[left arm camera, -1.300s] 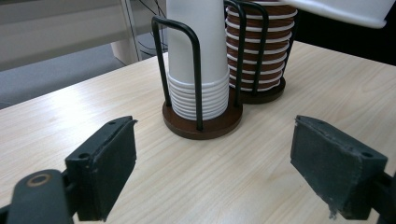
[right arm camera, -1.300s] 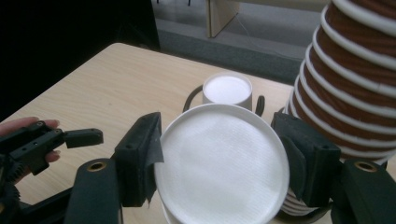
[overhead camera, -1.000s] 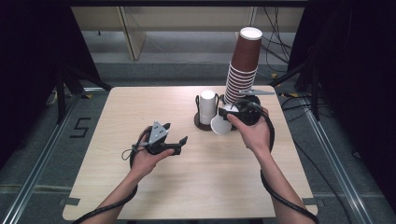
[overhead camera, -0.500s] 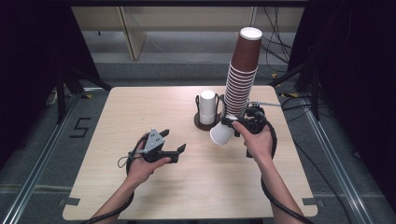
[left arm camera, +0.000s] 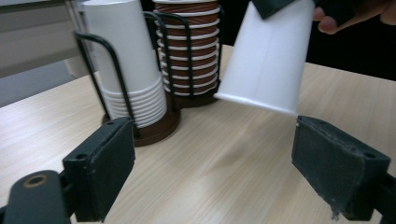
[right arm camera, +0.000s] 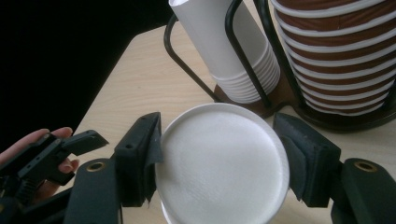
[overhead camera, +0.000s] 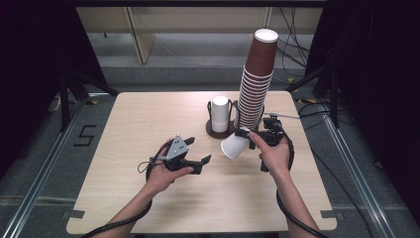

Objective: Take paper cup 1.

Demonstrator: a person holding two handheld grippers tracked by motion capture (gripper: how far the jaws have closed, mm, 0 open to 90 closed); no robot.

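1. Right gripper [overhead camera: 246, 135] clamped on white paper cup [overhead camera: 234, 147], tilted, mouth toward left gripper [overhead camera: 204, 159].
2. Left gripper empty, jaws wide, having just been opening, cup just ahead and between them.
3. Behind the cup: cup holder [overhead camera: 220, 133] with white and brown stacks.
4. Probably mid-handover; next, close left jaws on cup wall, then release right.

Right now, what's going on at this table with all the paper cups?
A person works with a hand-held gripper in each hand. The right gripper is clamped on the base of a single white paper cup, held tilted above the light wooden table, just in front of the wire cup holder with its short white stack and tall brown stack. The left gripper is open and empty, pointing toward the cup.
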